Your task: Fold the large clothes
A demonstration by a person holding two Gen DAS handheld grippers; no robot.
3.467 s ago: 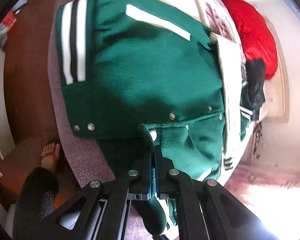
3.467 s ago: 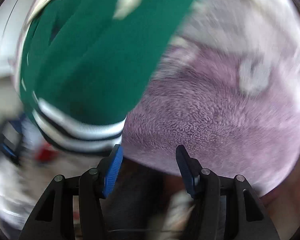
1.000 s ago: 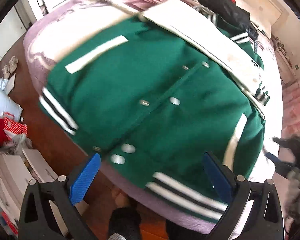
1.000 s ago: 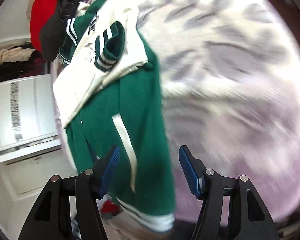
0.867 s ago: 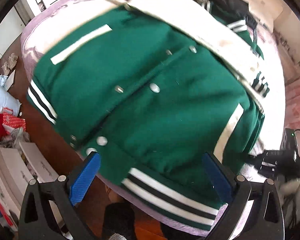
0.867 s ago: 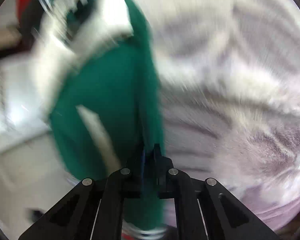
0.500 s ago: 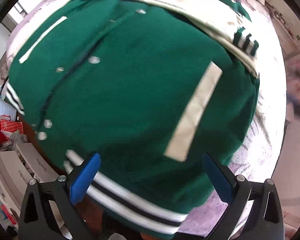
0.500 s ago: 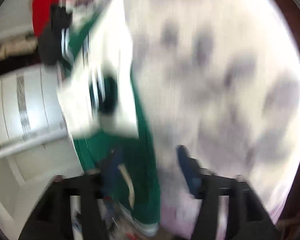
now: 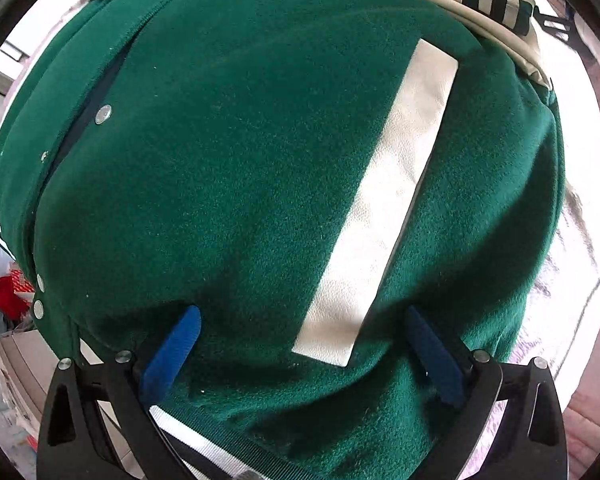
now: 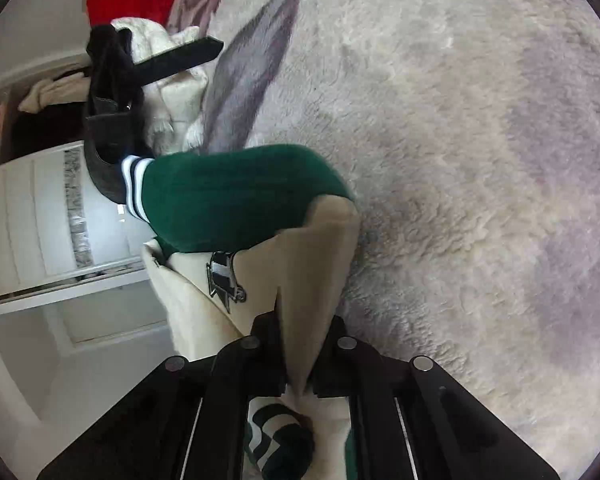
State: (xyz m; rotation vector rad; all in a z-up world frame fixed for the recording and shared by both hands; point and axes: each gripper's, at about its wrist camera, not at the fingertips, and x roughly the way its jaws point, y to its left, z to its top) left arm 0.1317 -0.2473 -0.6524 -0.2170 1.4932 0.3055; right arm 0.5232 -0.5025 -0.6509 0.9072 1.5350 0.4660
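Spread over fleecy bedding (image 10: 480, 160), the green jacket (image 9: 240, 160) is lying flat while the left gripper (image 9: 300, 340) is hovering wide apart above its hem and the right gripper (image 10: 296, 360), its jaws just closed, is pinching the cream sleeve (image 10: 308, 264), best lifted clear before folding across.

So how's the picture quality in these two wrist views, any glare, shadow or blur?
Left wrist view: sharp, fisheye-bulged green jacket, blown-out sunlit blanket at right, shadow near the open left gripper. Right wrist view: sharp, evenly lit.
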